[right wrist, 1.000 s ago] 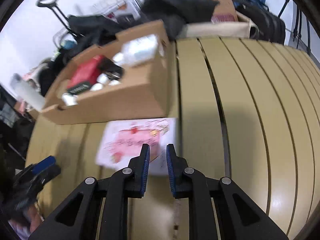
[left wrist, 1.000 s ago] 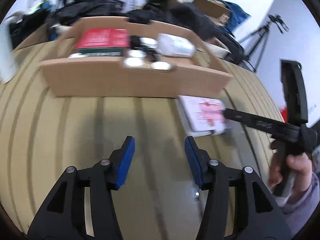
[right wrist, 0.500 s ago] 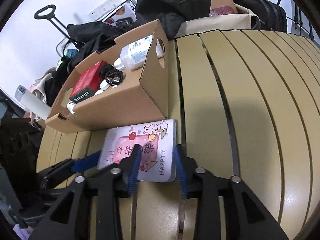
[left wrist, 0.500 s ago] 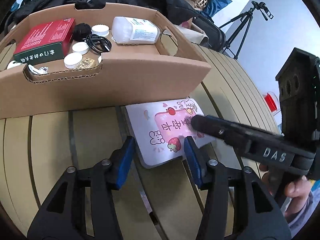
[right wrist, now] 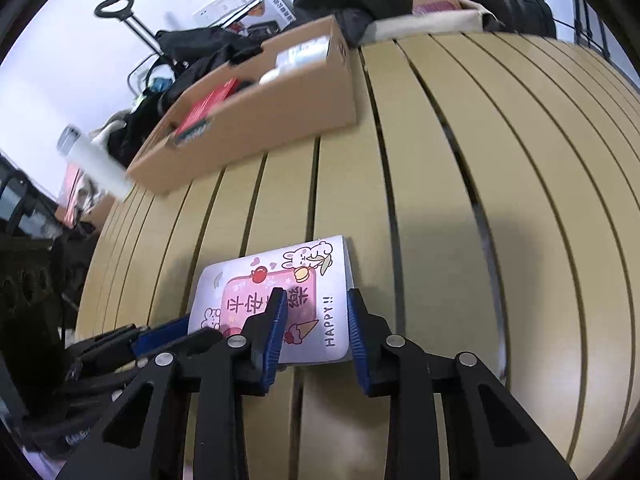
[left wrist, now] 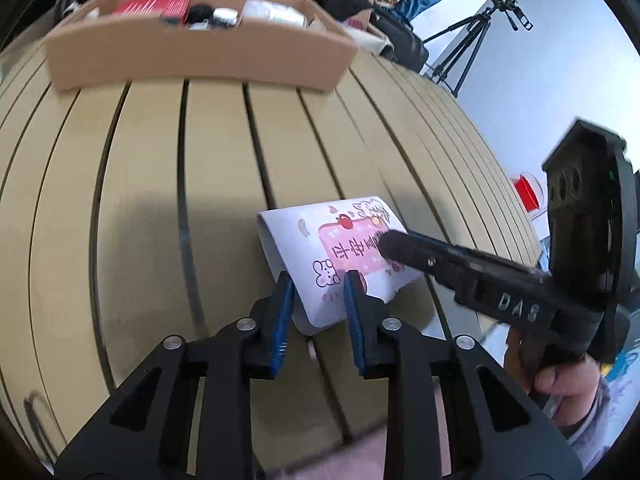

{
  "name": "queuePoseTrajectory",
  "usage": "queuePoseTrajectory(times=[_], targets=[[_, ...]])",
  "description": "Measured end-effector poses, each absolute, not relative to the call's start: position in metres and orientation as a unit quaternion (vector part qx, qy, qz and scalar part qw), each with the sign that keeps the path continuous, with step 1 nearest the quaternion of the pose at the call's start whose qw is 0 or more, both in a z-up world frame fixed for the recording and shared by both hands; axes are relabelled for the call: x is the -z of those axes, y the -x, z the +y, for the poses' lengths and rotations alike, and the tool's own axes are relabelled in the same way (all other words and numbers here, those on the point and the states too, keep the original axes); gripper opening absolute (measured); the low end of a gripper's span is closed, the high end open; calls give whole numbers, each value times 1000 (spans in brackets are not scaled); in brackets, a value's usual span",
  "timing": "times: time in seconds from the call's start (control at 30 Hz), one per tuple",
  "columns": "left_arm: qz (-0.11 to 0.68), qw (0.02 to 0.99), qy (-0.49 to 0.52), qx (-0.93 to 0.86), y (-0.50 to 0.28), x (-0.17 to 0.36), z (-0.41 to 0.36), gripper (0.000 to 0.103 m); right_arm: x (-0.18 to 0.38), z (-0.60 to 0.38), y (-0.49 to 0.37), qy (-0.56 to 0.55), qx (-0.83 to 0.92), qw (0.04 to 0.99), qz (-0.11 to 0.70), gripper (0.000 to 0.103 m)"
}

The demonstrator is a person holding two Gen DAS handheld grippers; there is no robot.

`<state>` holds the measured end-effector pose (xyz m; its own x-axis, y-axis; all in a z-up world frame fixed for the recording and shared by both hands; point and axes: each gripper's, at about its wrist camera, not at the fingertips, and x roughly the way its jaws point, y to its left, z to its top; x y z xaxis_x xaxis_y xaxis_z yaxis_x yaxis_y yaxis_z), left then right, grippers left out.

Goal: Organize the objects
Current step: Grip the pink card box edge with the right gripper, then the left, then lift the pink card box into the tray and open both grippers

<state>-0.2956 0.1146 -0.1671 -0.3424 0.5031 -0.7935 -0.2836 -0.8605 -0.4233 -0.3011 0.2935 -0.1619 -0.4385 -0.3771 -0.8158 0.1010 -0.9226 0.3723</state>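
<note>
- Progress, as judged: the cardboard box (left wrist: pixel 192 60) at the far side of the tabletop (left wrist: pixel 160 200) already holds a red pack (left wrist: pixel 152 4), a white bottle (left wrist: pixel 276 12) and small blurred bits. One thing is left out: a card (right wrist: pixel 276 300) lying on the slats.
- Card sits well short of the box, right at both claws. It is not yet lifted clear; whether its near edge is raised I cannot tell.
- Left claw (left wrist: pixel 318 300): blue pads set either side of the card's near corner, partly closed, a gap visible at each side. Looks poised to pinch, not gripping.
- Right claw (right wrist: pixel 316 328): spread wide, one finger lying over the card's face, the other just past its right edge. Released.
- Card looks: thin, stiff, white with rounded corners; pink panel with Chinese characters, cartoon rabbits, apple, ice-cream cone, "HAPPY!!" along one side. Slight thickness at the edge; may be folded or a slim booklet.
- Left to do, by judgement: get a firm hold, carry forward, drop into the box.
</note>
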Motion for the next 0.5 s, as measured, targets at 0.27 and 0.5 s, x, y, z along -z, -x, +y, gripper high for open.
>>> queuePoseTrajectory(times=[0.27, 0.5], targets=[[-114, 229, 525, -812, 297, 169, 111, 21, 167, 295, 284, -513, 831, 151, -151, 32], [-116, 231, 483, -836, 286, 130, 107, 8, 143, 290, 276, -494, 840, 169, -147, 15]])
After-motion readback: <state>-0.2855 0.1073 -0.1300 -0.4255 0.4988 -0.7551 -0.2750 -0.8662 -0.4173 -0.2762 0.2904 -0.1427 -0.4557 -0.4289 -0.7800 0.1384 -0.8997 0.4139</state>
